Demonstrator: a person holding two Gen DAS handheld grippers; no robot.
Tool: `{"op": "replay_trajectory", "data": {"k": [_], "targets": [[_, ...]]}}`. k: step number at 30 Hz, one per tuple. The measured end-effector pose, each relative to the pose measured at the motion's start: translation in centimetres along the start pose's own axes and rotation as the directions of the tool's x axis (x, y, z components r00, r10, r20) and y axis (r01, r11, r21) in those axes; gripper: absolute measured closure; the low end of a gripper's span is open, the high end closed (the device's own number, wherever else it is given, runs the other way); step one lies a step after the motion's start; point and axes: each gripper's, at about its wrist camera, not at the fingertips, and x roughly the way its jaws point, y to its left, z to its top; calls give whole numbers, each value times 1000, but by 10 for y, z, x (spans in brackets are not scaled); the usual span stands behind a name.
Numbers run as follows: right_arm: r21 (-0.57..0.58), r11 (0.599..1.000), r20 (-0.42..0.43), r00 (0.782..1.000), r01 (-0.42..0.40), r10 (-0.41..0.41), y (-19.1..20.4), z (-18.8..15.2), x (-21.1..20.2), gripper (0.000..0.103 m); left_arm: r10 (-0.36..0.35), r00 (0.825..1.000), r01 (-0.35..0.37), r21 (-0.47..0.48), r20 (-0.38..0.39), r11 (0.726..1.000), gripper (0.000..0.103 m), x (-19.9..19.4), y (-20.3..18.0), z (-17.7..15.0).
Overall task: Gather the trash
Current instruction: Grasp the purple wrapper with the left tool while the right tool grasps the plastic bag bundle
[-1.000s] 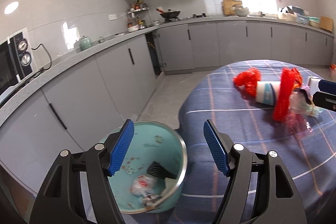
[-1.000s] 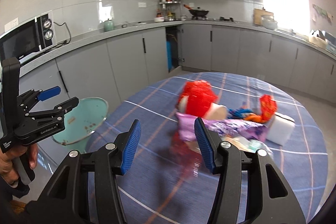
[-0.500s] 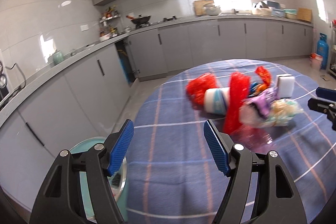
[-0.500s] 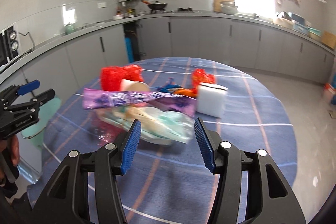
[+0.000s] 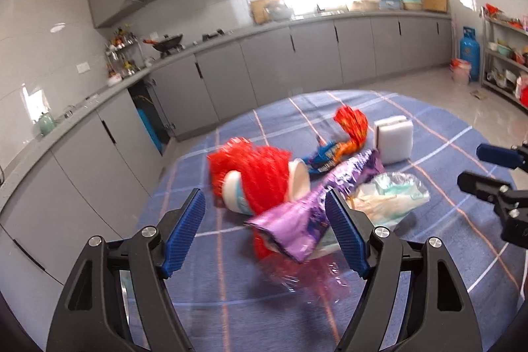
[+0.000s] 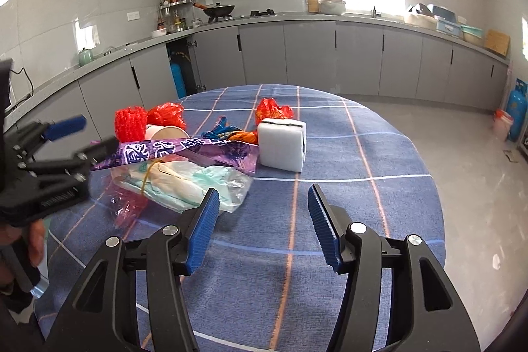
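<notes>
A trash pile lies on the blue checked tablecloth (image 6: pixel 330 286). It holds a red mesh net (image 5: pixel 250 170) around a paper cup (image 5: pixel 298 183), a purple wrapper (image 5: pixel 313 207), a clear bag (image 5: pixel 386 197) of pale scraps, a white sponge block (image 5: pixel 394 137) and an orange-red wrapper (image 5: pixel 351 124). My left gripper (image 5: pixel 264 230) faces the pile. Its jaws are opening, and the purple wrapper's end shows between them, untouched. My right gripper (image 6: pixel 262 226) stands open over bare cloth, right of the clear bag (image 6: pixel 191 183) and in front of the sponge block (image 6: pixel 282 144).
Pink clear film (image 5: pixel 307 272) lies at the pile's near edge. Grey cabinets (image 6: pixel 310 55) and a worktop run round the room behind the table. A blue gas cylinder (image 5: pixel 470 51) and a shelf rack (image 5: pixel 505 55) stand far right. A hand (image 6: pixel 33 240) holds the left gripper (image 6: pixel 76 137).
The left view has swung from the teal bin beside the table to the trash pile, now close between its fingers. The right view has shifted right, so the pile sits left of its fingers.
</notes>
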Motion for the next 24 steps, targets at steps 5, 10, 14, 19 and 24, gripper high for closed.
{"op": "replay_trajectory", "data": {"k": [5, 10, 14, 19, 24], "targets": [[13, 1000, -6, 1000, -6, 6, -4, -5, 3, 46, -40, 998, 41, 39, -46, 998, 51, 10, -15, -8], [19, 1000, -13, 1000, -8, 8, -6, -10, 3, 46, -62, 997, 65, 57, -52, 996, 88, 4, -19, -10], [17, 1000, -9, 1000, -9, 9, -4, -12, 2, 46, -61, 998, 62, 54, -24, 997, 96, -10, -13, -9], [2, 1000, -21, 1000, -20, 20, 4, -13, 6, 46, -60, 997, 59, 26, 39, 998, 97, -42, -2, -6], [-29, 998, -36, 998, -59, 58, 16, -9, 10, 46, -68, 995, 69, -10, 77, 998, 97, -69, 15, -4]]}}
